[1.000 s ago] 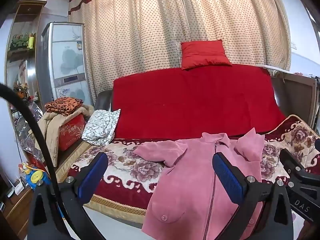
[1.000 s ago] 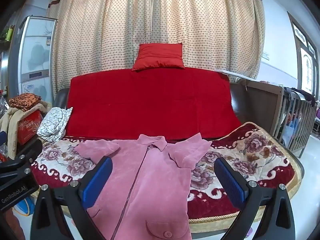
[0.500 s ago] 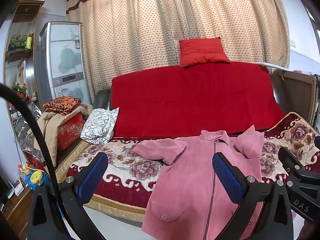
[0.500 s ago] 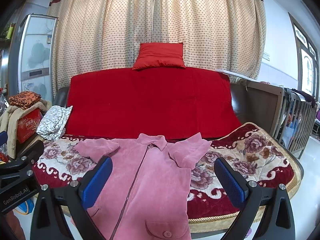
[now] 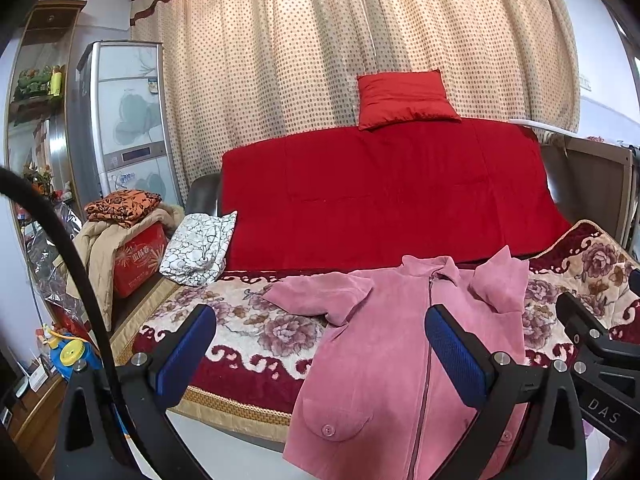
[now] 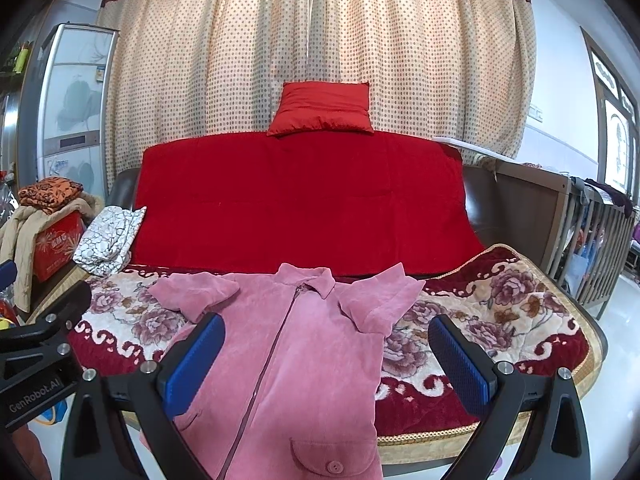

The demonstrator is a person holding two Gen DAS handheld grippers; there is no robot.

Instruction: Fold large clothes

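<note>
A pink zip-front jacket (image 5: pixel 400 344) lies face up on the floral sofa cover (image 5: pixel 256 320), collar toward the red backrest, hem hanging over the front edge. Both sleeves are folded in short. It also shows in the right wrist view (image 6: pixel 296 352). My left gripper (image 5: pixel 320 356) is open and empty, in front of the sofa, over the jacket's left side. My right gripper (image 6: pixel 328 360) is open and empty, in front of the jacket's middle. Each gripper's body shows at the edge of the other's view.
The sofa has a red blanket (image 6: pixel 304 200) on its backrest and a red cushion (image 6: pixel 320 108) on top. A white patterned cushion (image 5: pixel 200 248) sits at the left end. A pile of clothes on a red box (image 5: pixel 132 240) stands left. A wooden crib (image 6: pixel 592 232) stands right.
Both grippers have shifted very slightly; the scene sits a little lower and closer in the views. The jacket has not moved. Both grippers stay open.
</note>
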